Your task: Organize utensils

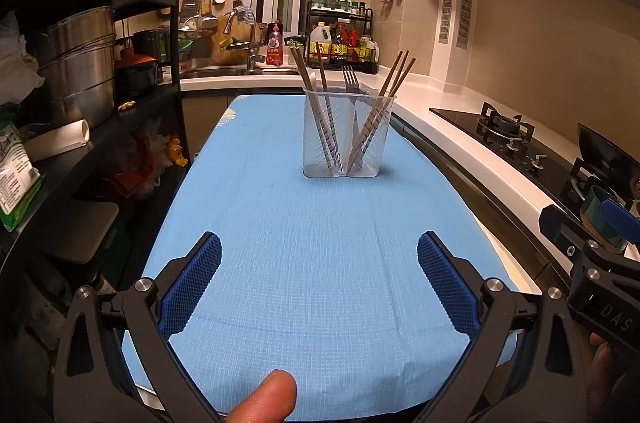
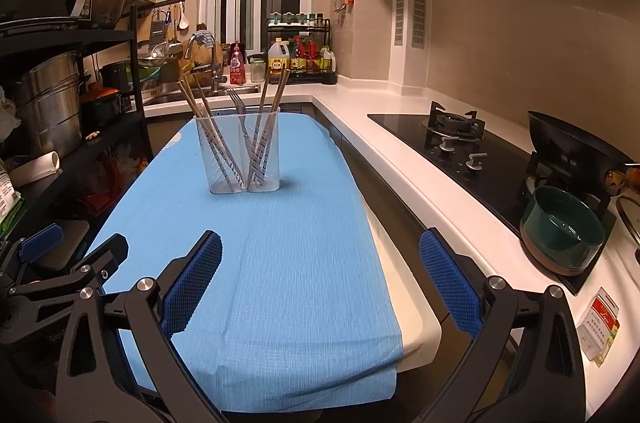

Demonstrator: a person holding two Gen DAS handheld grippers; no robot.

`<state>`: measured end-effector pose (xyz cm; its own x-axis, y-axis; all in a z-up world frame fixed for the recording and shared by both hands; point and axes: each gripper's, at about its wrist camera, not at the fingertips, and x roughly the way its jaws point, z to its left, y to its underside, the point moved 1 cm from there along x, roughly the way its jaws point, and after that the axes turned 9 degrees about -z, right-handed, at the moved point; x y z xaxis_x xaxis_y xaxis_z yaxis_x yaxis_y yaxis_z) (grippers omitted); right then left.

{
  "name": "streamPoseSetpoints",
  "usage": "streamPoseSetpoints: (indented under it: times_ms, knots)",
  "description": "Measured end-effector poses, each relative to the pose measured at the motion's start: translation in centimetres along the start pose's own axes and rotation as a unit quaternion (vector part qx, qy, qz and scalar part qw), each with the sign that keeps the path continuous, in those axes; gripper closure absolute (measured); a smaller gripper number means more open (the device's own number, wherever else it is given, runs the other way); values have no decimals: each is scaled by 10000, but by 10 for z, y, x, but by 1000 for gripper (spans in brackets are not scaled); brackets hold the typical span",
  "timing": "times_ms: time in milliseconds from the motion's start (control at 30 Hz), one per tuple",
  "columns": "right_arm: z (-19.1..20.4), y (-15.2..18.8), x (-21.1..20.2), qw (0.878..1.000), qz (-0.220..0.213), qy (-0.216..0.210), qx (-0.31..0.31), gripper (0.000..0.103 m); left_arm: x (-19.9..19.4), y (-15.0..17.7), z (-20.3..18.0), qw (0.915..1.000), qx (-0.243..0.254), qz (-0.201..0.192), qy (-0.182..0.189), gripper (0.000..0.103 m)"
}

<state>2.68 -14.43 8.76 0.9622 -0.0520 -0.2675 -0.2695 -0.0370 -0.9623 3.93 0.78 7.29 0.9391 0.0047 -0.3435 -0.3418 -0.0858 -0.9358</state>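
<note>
A clear plastic utensil holder (image 1: 346,139) (image 2: 243,152) stands upright on the far half of the table with the blue cloth (image 1: 304,243) (image 2: 272,251). Wooden chopsticks (image 1: 394,79) (image 2: 276,91) lean in both of its sections, and a metal fork (image 1: 351,81) (image 2: 239,103) stands in the middle. My left gripper (image 1: 319,251) is open and empty above the near part of the cloth. My right gripper (image 2: 320,253) is open and empty, over the cloth's right edge. Each gripper's body shows at the edge of the other's view.
A black shelf rack with steel pots (image 1: 76,63) (image 2: 48,103) lines the left. A white counter (image 1: 460,127) (image 2: 400,159) runs along the right with a gas hob (image 2: 452,139), a wok (image 2: 568,143) and a green pot (image 2: 564,227). The sink and bottles (image 2: 300,55) are at the back.
</note>
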Motion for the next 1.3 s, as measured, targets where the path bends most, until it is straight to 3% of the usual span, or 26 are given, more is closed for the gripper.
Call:
streamPoseSetpoints:
  times_ms: [1300]
  knots:
    - [1, 3, 1, 9999, 54, 15, -93, 6, -3, 0, -3, 10000, -6, -26, 34, 8]
